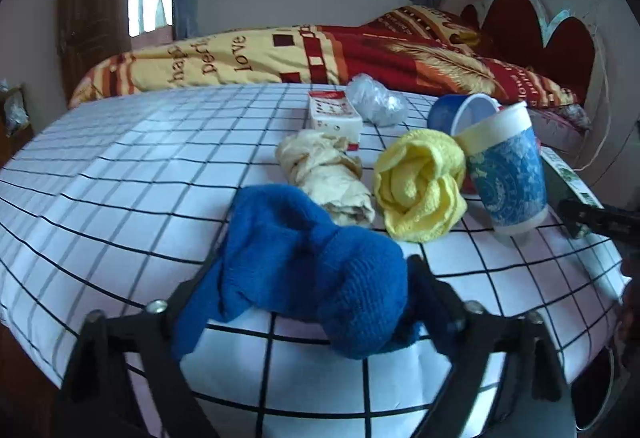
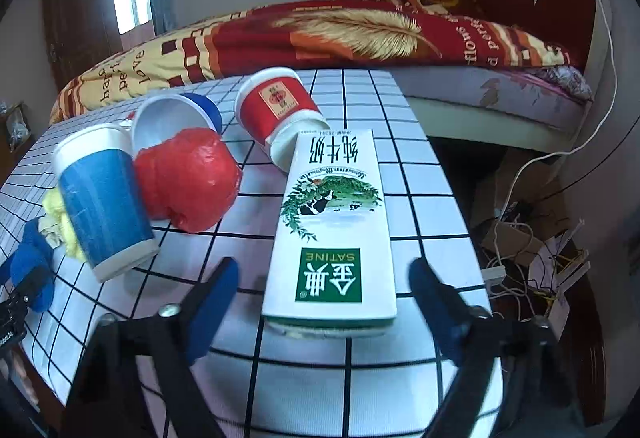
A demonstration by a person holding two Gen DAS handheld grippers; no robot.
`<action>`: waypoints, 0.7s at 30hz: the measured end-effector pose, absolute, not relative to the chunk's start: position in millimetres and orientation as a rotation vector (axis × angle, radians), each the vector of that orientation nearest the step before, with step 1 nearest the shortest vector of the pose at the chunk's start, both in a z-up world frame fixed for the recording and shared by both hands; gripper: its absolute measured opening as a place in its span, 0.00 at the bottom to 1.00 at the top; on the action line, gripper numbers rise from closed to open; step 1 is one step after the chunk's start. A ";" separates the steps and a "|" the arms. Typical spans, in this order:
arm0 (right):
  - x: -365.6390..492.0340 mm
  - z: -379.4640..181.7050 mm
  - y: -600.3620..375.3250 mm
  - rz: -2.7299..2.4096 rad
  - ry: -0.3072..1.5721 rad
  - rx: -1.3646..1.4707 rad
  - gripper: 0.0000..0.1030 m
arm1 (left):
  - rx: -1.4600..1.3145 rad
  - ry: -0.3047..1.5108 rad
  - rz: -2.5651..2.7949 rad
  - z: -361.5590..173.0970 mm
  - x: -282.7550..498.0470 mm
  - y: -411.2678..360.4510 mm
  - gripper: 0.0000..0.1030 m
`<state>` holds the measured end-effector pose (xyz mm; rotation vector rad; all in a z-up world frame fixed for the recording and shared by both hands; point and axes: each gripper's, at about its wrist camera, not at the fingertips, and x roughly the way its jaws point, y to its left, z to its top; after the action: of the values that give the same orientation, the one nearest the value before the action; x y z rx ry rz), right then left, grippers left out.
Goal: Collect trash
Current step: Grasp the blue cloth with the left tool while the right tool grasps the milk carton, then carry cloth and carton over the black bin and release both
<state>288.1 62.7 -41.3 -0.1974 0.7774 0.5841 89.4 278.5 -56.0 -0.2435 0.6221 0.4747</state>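
Observation:
In the left wrist view my left gripper [image 1: 316, 278] is open, its fingers on both sides of a crumpled blue cloth [image 1: 308, 270] near the table's front edge. Beyond lie a beige wad [image 1: 324, 177], a yellow cloth [image 1: 420, 185], a blue patterned cup [image 1: 508, 177], a small white-red box [image 1: 334, 115] and a clear plastic wad [image 1: 374, 99]. In the right wrist view my right gripper [image 2: 324, 286] is open around the near end of a white Satine milk carton [image 2: 332, 230] lying flat. A red plastic wad [image 2: 188, 181], a red cup [image 2: 276, 109] and blue cups [image 2: 104, 197] lie beyond.
The table has a white cloth with a black grid [image 1: 120, 177]. A bed with a red and yellow blanket [image 1: 280, 53] stands behind it. To the right of the table, cables and boxes [image 2: 532, 238] lie on the floor.

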 end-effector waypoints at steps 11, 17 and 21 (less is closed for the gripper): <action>253.1 -24.3 24.5 0.608 0.683 -0.197 0.54 | -0.262 0.549 0.361 -45.4 66.1 266.2 0.36; 228.0 -10.4 -24.4 0.571 0.631 -0.168 0.54 | -0.221 0.493 0.334 -23.2 53.2 241.9 0.36; 223.1 -4.4 -53.1 0.541 0.630 -0.138 0.54 | -0.199 0.473 0.274 -12.1 53.1 219.7 0.36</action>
<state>223.1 -53.1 -4.4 -0.1375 0.6299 0.5412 53.1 219.7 -12.1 -0.1992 0.4733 0.2741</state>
